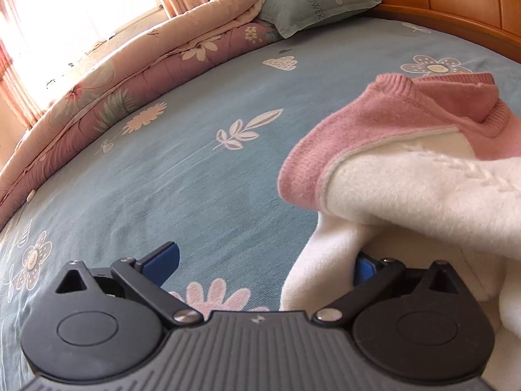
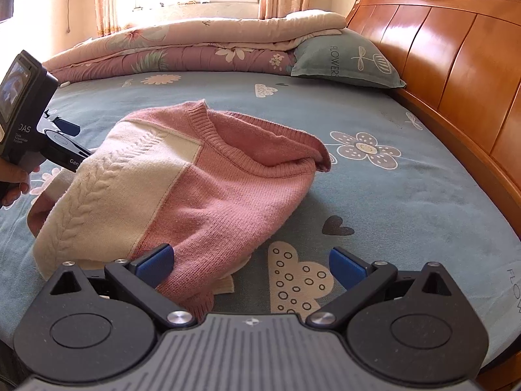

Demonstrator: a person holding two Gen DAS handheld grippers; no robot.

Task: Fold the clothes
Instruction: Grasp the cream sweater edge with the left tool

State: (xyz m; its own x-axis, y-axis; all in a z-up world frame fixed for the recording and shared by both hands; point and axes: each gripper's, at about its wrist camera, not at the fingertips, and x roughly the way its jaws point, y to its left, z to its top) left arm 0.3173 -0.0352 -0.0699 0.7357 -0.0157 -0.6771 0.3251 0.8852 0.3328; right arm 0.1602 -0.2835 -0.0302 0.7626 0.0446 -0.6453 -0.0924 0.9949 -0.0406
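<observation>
1. Sweater (image 2: 182,176) lies bunched on the bed (image 2: 407,195), mid-mattress, collar toward the headboard (image 2: 456,49), its pink side heaped over itself.
2. My left gripper (image 1: 265,265) is spread wide at the cream edge; cloth drapes over its right pad and nothing is pinched.
3. My right gripper (image 2: 249,262) is also released, at the near hem. Its left finger sits over the pink knit and its right over bare sheet.
4. Risk: if I close now, I judge I will catch only one layer, or the sheet with it, and the fold will drag crooked.
5. Risk: the drape over my left pad could snag and pull the heap when I move.
6. The knit is soft, thick and fuzzy, with a raised cable pattern on the cream panel and ribbing at the collar; it will likely slump rather than hold a crease.
7. A quilt (image 2: 195,42) and pillow (image 2: 345,62) sit well apart, by the far edge.
</observation>
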